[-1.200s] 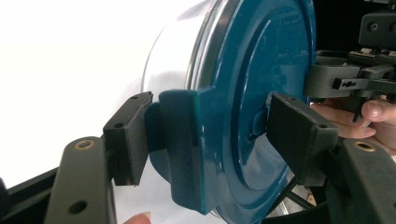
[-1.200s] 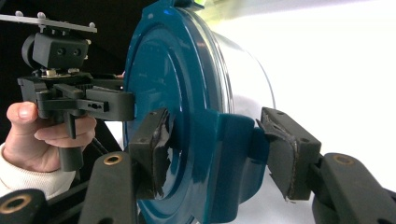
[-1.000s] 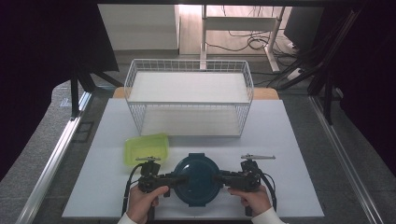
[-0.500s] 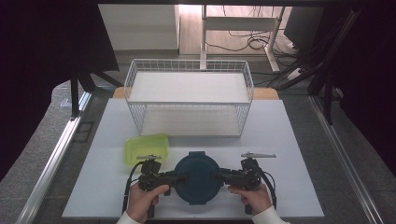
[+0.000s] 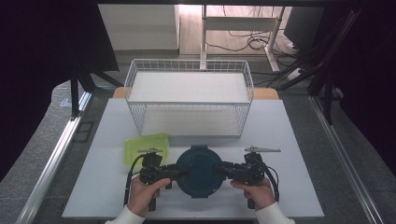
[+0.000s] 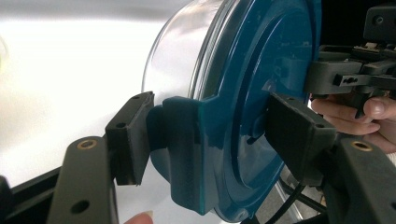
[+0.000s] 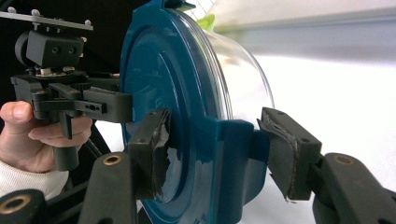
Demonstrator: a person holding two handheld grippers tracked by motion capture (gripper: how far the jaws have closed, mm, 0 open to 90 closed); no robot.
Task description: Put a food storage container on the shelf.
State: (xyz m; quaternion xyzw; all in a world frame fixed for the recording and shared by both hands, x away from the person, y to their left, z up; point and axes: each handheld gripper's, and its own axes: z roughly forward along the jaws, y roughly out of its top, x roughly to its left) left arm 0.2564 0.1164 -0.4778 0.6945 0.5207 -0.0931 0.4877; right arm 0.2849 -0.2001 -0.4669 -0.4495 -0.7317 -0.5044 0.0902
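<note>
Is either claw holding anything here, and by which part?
Both. The left claw and the right claw each clamp a side latch flap of the teal-lidded round container, on opposite sides.

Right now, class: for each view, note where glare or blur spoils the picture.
High view: bright glare at the top, dark sides; left gripper view: the table is washed out white; right gripper view: the table's far edge is blurred, and the blue lid is sharp.

Round lidded container (image 5: 200,171) sits on table (image 5: 289,140) right before you, between your left gripper (image 5: 180,171) and right gripper (image 5: 220,170). Flat lid (image 5: 145,148) just behind-left of it. Wire basket (image 5: 189,95) farther back, centre.
</note>
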